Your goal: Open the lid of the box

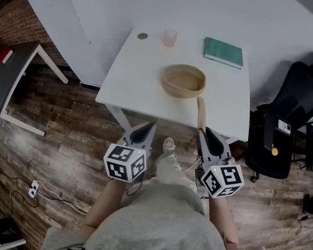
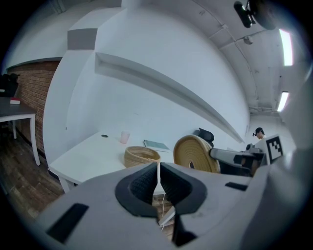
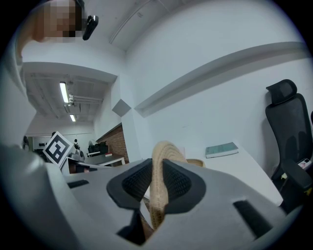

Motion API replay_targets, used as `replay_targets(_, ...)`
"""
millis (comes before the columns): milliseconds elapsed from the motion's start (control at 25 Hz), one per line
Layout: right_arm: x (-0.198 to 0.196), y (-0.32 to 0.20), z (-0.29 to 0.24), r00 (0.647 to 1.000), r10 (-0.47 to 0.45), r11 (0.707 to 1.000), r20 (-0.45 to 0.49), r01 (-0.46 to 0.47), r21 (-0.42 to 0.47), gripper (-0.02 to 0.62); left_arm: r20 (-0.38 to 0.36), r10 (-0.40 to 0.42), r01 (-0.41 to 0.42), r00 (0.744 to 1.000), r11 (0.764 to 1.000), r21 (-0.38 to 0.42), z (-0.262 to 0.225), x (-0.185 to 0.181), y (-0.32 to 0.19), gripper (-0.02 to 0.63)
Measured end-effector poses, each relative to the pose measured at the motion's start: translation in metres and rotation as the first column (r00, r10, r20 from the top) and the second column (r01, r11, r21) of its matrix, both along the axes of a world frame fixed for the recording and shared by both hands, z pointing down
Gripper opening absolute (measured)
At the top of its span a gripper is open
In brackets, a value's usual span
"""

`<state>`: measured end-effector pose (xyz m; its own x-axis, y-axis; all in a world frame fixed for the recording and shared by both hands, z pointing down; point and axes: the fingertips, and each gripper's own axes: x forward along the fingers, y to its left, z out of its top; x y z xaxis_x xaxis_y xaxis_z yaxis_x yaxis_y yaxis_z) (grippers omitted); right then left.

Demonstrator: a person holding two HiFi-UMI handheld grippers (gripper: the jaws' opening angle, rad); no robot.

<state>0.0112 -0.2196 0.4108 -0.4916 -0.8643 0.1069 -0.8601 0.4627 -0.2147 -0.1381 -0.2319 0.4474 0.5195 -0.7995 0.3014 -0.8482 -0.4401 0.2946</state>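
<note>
The round woven box sits open on the white table; it also shows in the left gripper view. Its woven lid stands on edge off the table's near right side, clamped by its rim in my right gripper. In the right gripper view the lid runs upright between the pads of that gripper. My left gripper hovers in front of the table's near edge, shut with nothing in it. From there the lid's flat face shows to the right.
A pink cup, a small dark disc and a green book lie along the table's far side. A black office chair stands to the right. A grey table stands at the left on the wooden floor.
</note>
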Motion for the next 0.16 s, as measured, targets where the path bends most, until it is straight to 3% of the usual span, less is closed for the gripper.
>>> replay_targets(160, 0.0011, -0.0027, -0.0001, 1.000, 0.001, 1.000, 0.003, -0.001, 0.000, 0.071, 0.001, 0.002, -0.002, 1.000, 1.000, 0.003, -0.0008, 0.0011, -0.0019, 0.018)
